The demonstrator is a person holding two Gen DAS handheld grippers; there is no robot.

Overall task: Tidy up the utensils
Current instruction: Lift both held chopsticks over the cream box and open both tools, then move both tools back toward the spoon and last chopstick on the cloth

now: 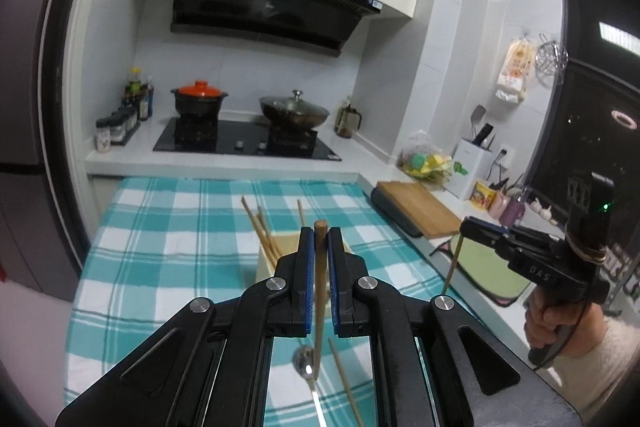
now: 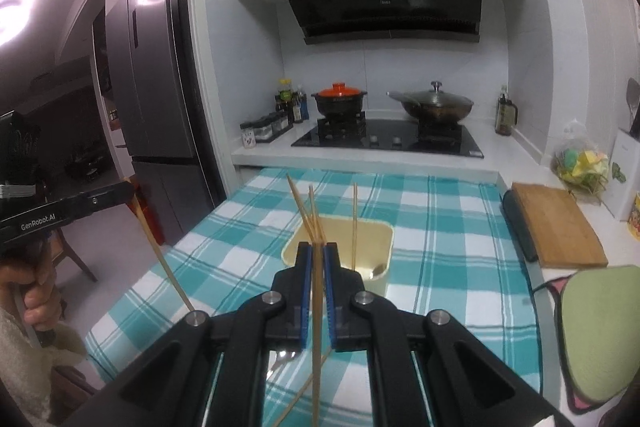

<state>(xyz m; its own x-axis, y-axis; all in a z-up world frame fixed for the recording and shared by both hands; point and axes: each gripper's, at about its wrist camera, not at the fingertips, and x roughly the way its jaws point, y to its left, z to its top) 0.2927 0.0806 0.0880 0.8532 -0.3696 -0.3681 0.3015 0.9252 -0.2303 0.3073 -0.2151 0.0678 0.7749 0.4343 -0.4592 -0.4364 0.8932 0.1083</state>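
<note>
My left gripper (image 1: 320, 231) is shut on a brown wooden chopstick (image 1: 319, 291) that hangs nearly upright above the checked tablecloth (image 1: 168, 227). Behind it stands a cream holder (image 1: 269, 263) with several chopsticks in it. Under the jaws a metal spoon (image 1: 303, 357) and a loose chopstick (image 1: 345, 379) lie on the cloth. My right gripper (image 2: 317, 247) is shut on a pale chopstick (image 2: 317, 307). In the right wrist view the cream holder (image 2: 380, 239) also contains a spoon (image 2: 378, 270). Each view shows the other gripper, the right gripper (image 1: 466, 225) and the left gripper (image 2: 130, 191), each with its stick.
Behind the cloth is a black hob (image 2: 384, 139) with an orange-lidded pot (image 2: 340, 99) and a lidded wok (image 2: 436, 105). A wooden cutting board (image 2: 556, 227) and a green mat (image 2: 600, 327) lie to the right. A fridge (image 2: 152, 87) stands on the left.
</note>
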